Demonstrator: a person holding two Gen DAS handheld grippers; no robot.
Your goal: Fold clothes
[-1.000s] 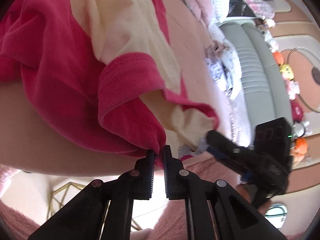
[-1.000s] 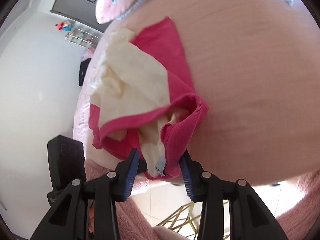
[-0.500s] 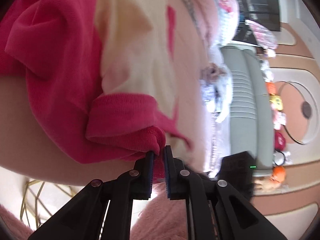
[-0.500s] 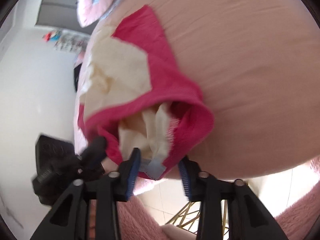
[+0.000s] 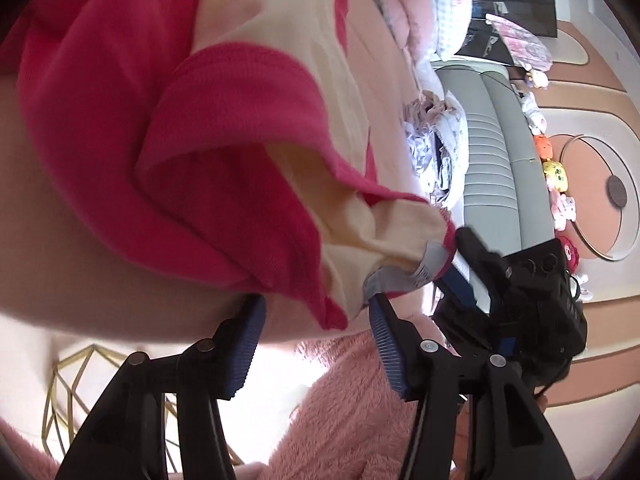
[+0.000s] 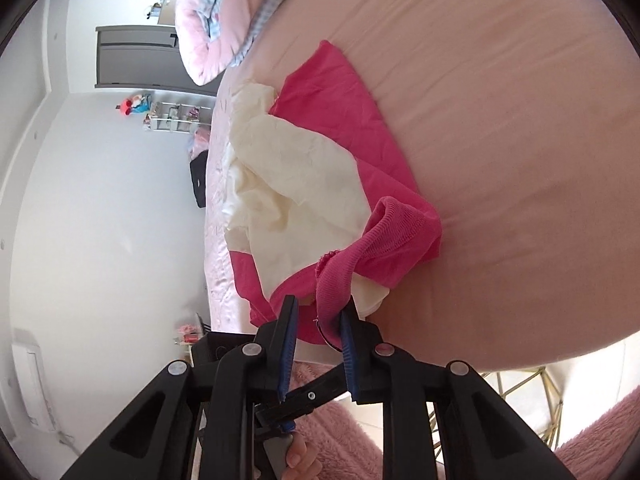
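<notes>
A pink and cream garment lies crumpled on the peach bedsheet near the bed's edge. My right gripper has its jaws narrowed around the garment's ribbed pink band, which hangs between the pads. In the left wrist view the right gripper grips the garment's edge by the white label. My left gripper is open, and the garment's hem droops just above its spread fingers without being clamped.
A pink quilt and pillows lie at the far end of the bed. A grey padded headboard with soft toys runs along the right. A fluffy pink sleeve and a gold wire frame sit below the bed edge.
My left gripper was shut on the pink hem and has opened, letting it go. My right gripper was open around the ribbed band and has narrowed onto it.
</notes>
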